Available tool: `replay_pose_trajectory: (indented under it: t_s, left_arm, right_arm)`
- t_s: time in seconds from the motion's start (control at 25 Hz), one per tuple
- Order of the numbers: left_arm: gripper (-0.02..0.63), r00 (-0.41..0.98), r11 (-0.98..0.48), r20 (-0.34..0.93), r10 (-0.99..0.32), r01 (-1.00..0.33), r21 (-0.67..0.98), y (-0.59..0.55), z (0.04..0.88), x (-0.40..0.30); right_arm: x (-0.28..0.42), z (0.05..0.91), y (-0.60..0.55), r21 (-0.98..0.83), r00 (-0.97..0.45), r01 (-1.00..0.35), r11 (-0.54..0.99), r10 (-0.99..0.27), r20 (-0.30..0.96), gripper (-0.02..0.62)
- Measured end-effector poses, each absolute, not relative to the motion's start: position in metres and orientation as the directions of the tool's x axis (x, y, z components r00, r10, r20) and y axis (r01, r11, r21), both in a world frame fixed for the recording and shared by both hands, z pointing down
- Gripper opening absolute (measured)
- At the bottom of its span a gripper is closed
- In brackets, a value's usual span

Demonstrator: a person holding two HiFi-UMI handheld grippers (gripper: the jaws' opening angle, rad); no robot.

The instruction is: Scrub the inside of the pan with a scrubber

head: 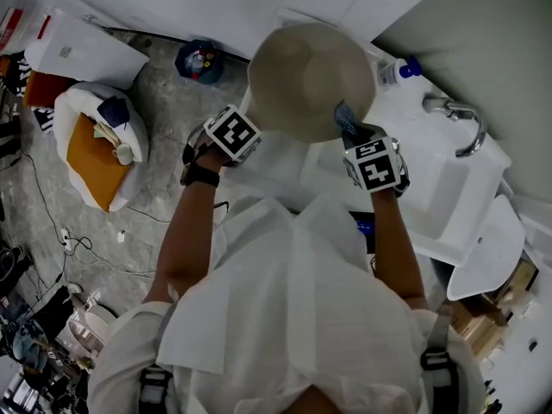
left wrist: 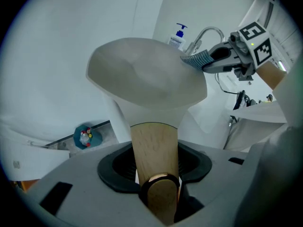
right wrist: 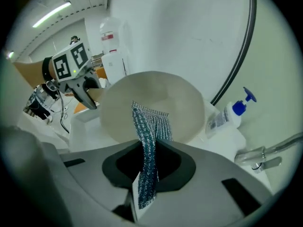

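While left gripper (left wrist: 155, 173) clamps pan handle (left wrist: 154, 143), right gripper (right wrist: 147, 174) clamps scrubber (right wrist: 149, 126) at pan (right wrist: 182, 103) interior.

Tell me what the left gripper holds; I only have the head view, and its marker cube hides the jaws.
Observer: The left gripper is shut on the wooden handle of the pan.
Operator: And the right one, is the scrubber really pinched?
Observer: Yes, the right gripper is shut on the scrubber, a teal mesh sheet.
Operator: Does it reach the pan?
Observer: In the left gripper view its free end meets the pan's edge.
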State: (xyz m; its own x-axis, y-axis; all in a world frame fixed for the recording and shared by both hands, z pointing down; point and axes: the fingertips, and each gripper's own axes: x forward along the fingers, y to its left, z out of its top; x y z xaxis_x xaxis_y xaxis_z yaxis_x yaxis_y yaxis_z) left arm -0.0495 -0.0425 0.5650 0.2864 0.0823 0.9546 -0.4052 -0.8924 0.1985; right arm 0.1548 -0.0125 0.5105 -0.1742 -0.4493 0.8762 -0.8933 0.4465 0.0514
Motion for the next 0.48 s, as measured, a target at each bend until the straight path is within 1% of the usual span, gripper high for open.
replay_pose_trajectory:
  t_s: [0.12,0.28,0.36,0.48]
  left_arm:
    - [0.207,0.251,-0.891,0.965,0.080,-0.416,0.182,-0.043,0.564,-0.056]
    - [0.207,0.267,-0.888,0.960,0.085,-0.417,0.195,-0.042,0.564,-0.053]
    - [0.207,0.282,-0.887,0.956,0.082,-0.417,0.199,-0.043,0.565,-0.049]
    - [0.207,0.308,-0.885,0.948,0.076,-0.418,0.206,-0.044,0.565,-0.044]
  right_arm:
    - [0.181,0.511,-0.037,0.118,-0.118,-0.892,0.436,-0.477,0.871,0.046]
    - [0.215,0.509,-0.077,0.239,-0.038,-0.872,0.428,-0.544,0.838,0.046]
    - [0.224,0.507,-0.089,0.260,-0.030,-0.875,0.408,-0.582,0.813,0.046]
    - [0.226,0.507,-0.089,0.246,-0.047,-0.891,0.382,-0.615,0.787,0.046]
